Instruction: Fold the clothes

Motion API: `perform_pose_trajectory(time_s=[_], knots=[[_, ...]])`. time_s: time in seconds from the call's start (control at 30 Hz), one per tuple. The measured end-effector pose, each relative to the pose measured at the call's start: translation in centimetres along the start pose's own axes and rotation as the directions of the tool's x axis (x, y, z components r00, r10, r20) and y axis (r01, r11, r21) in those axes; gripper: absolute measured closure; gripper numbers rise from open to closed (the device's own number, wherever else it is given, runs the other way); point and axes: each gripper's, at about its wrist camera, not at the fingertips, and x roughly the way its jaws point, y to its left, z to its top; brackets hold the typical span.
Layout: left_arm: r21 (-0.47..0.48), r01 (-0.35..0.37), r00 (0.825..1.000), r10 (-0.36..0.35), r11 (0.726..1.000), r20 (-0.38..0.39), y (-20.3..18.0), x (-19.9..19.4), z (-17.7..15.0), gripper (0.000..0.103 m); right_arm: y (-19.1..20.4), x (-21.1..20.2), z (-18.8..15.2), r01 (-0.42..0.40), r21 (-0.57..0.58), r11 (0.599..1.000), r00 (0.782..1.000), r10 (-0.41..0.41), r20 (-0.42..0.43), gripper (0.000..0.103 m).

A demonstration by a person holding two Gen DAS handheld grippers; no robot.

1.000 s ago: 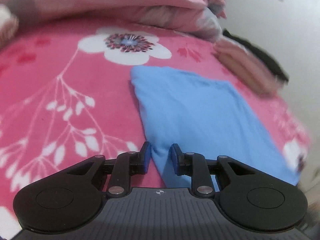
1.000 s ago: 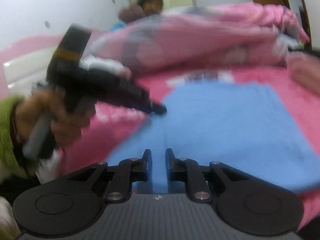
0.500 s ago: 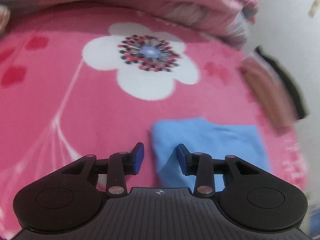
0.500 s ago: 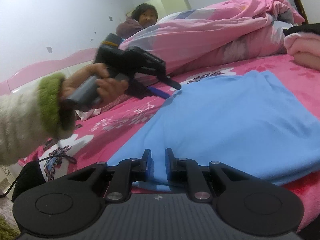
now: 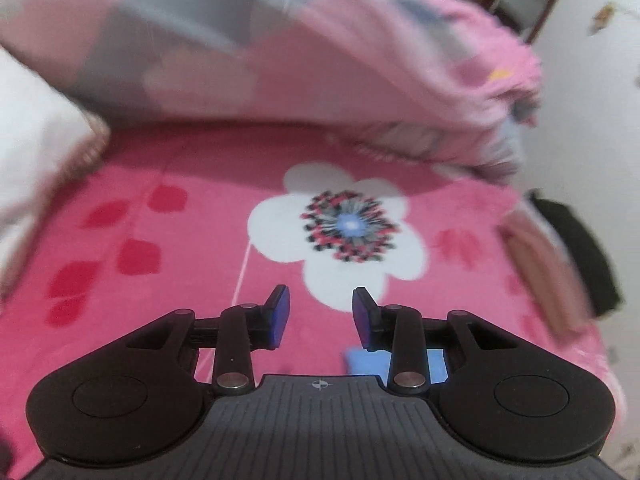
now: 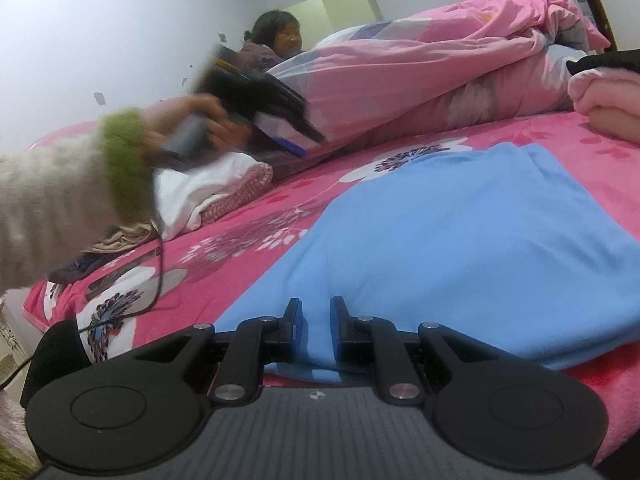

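Both grippers — left (image 5: 319, 317) fingers apart, empty; right (image 6: 315, 330) pinching blue cloth (image 6: 460, 248).

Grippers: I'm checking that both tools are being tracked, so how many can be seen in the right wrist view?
2. The right gripper sits at the bottom, its fingers pinching the blue garment. The left gripper is raised at upper left, blurred, held in a hand.

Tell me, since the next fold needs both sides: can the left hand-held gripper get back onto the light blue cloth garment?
Probably yes: the left hand-held gripper is open, empty, and the light blue cloth garment lies uncovered.
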Motion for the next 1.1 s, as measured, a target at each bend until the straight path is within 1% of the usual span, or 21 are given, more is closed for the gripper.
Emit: perform_pose_trajectory(time_s=[0.1, 0.13, 0.2, 0.23, 0.3, 0.37, 0.43, 0.47, 0.5, 0.53, 0.67, 0.73, 0.77, 0.8, 0.87, 0.93, 1.0, 1.07, 1.1], knots=[[0.089, -0.006, 0.997, 0.0, 0.996, 0.075, -1.9, -7.9, -0.6, 0.068, 0.0, 0.0, 0.0, 0.001, -0.002, 1.0, 1.0, -0.001, 0.001, 0.087], [0.121, -0.025, 0.993, 0.01, 0.992, 0.118, -2.5, -10.7, -0.9, 0.068, 0.0, 0.0, 0.0, 0.002, -0.003, 1.0, 1.0, -0.002, 0.001, 0.087], [0.163, -0.081, 0.976, 0.045, 0.983, 0.213, -3.3, -16.0, -1.4, 0.067, 0.1, 0.0, 0.0, 0.004, -0.004, 1.0, 1.0, -0.004, 0.003, 0.087], [0.162, -0.109, 0.968, 0.068, 0.981, 0.243, -3.4, -18.3, -1.6, 0.066, 0.1, 0.0, 0.0, 0.005, -0.006, 1.0, 1.0, -0.005, 0.003, 0.087], [0.129, -0.132, 0.96, 0.094, 0.983, 0.264, -3.2, -22.0, -1.9, 0.065, 0.1, 0.1, 0.0, 0.007, -0.011, 1.0, 1.0, -0.007, 0.004, 0.087], [0.09, -0.119, 0.958, 0.09, 0.989, 0.274, -2.8, -25.1, -2.4, 0.064, 0.1, 0.1, 0.0, 0.006, -0.01, 1.0, 1.0, -0.006, 0.004, 0.087], [0.06, -0.117, 0.951, 0.094, 0.991, 0.293, -2.4, -27.8, -3.0, 0.059, 0.0, 0.0, 0.0, 0.003, -0.006, 1.0, 1.0, -0.003, 0.005, 0.087], [0.054, -0.127, 0.94, 0.103, 0.99, 0.326, -2.4, -28.5, -3.7, 0.057, -0.1, 0.1, 0.0, 0.001, -0.003, 1.0, 1.0, -0.001, 0.005, 0.087], [0.048, -0.138, 0.927, 0.112, 0.989, 0.357, -2.4, -29.3, -4.4, 0.05, 0.0, 0.1, 0.0, 0.002, -0.004, 1.0, 1.0, -0.002, 0.006, 0.087], [0.043, -0.149, 0.914, 0.121, 0.988, 0.386, -2.3, -29.8, -5.1, 0.049, 0.0, 0.1, 0.0, 0.004, -0.005, 1.0, 1.0, -0.004, 0.006, 0.087], [0.074, -0.203, 0.895, 0.154, 0.976, 0.419, -1.5, -26.2, -8.7, 0.049, 0.2, 0.2, -0.1, 0.008, -0.01, 1.0, 1.0, -0.008, 0.008, 0.087], [0.095, -0.272, 0.866, 0.201, 0.958, 0.457, -1.0, -22.8, -11.3, 0.049, 0.3, 0.2, -0.1, 0.012, -0.011, 1.0, 1.0, -0.012, 0.009, 0.087], [0.104, -0.32, 0.844, 0.233, 0.942, 0.483, -1.1, -21.0, -12.7, 0.049, 0.3, 0.2, -0.1, 0.015, -0.014, 1.0, 1.0, -0.014, 0.01, 0.087], [0.119, -0.351, 0.828, 0.249, 0.929, 0.502, -1.3, -19.4, -14.1, 0.05, 0.4, 0.2, -0.1, 0.019, -0.016, 1.0, 1.0, -0.019, 0.01, 0.087], [0.165, -0.366, 0.82, 0.234, 0.916, 0.522, -1.7, -16.2, -16.8, 0.05, 0.6, 0.2, 0.0, 0.031, -0.026, 0.999, 1.0, -0.031, 0.005, 0.087], [0.205, -0.316, 0.854, 0.183, 0.926, 0.488, -2.1, -13.7, -18.4, 0.051, 1.0, 0.3, 0.1, 0.045, -0.036, 0.998, 0.999, -0.045, -0.006, 0.086], [0.208, -0.22, 0.893, 0.112, 0.953, 0.435, -2.2, -11.7, -19.5, 0.052, 1.3, 0.4, 0.6, 0.059, -0.043, 0.997, 0.998, -0.06, -0.028, 0.086], [0.234, -0.157, 0.921, 0.057, 0.96, 0.386, -2.3, -10.4, -20.3, 0.054, 1.7, 0.4, 1.7, 0.067, -0.04, 0.997, 0.996, -0.069, -0.06, 0.085], [0.246, -0.125, 0.932, 0.029, 0.961, 0.361, -2.4, -9.8, -20.7, 0.056, 1.9, 0.2, 2.4, 0.069, -0.038, 0.997, 0.996, -0.071, -0.054, 0.085]])
